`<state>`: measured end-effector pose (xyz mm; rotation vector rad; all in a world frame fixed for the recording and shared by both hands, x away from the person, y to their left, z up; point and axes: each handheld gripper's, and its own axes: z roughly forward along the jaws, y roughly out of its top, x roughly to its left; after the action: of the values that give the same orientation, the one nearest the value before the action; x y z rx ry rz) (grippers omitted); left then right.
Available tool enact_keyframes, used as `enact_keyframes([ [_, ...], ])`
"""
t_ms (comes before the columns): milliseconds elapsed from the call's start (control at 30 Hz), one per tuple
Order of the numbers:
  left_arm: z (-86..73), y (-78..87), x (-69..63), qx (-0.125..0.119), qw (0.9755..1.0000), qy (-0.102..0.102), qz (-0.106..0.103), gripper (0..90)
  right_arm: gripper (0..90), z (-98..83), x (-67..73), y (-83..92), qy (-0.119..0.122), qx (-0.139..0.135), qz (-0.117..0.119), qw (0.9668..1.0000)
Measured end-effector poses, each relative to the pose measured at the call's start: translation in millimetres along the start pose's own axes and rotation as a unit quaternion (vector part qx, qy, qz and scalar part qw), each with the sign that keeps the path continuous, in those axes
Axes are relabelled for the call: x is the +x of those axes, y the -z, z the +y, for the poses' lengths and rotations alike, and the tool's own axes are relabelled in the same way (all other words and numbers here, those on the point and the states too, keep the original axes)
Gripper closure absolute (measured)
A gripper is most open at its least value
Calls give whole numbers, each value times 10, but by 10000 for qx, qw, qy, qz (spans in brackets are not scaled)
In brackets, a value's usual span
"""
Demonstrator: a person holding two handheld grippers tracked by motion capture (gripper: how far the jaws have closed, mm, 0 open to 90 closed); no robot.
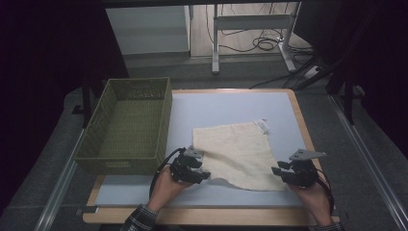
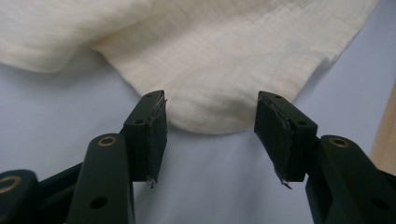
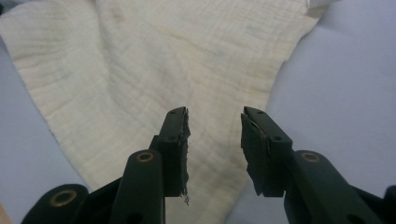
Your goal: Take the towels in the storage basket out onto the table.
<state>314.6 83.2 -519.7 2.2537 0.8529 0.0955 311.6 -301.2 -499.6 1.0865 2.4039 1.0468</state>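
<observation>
From above, a cream cloth (image 1: 236, 155) lies flat on the table (image 1: 226, 103) right of the green basket (image 1: 127, 126), the left gripper (image 1: 206, 175) and right gripper (image 1: 274, 170) at its near corners; both gripper views show released jaws straddling cloth corners, the cloth's far edges cut off.

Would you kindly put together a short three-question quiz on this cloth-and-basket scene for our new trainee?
1. True or false: the left tongs are shut on the cream cloth.
2. On which side of the cloth does the green basket sit: A) the person's left, B) the person's right, C) on top of it?
3. Fill in: the right tongs are poised over a ____ of the cloth.

Key: 1. False; they are open. 2. A. 3. corner.
</observation>
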Motion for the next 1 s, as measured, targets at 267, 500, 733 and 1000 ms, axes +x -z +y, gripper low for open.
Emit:
enact_keyframes([
  [267,58,-141,-107,152,9996,-235,78,872,614,-73,48,-19,13,67,63,10000],
  [500,-106,384,-141,286,9994,-188,38,863,614,-106,44,47,-45,3,69,10000],
  [733,-229,418,-110,225,9995,16,212,483,601,-58,87,25,-11,-17,112,9999],
  [1000,-39,134,15,-212,9981,185,542,304,618,-29,58,47,-157,-93,182,9997],
])
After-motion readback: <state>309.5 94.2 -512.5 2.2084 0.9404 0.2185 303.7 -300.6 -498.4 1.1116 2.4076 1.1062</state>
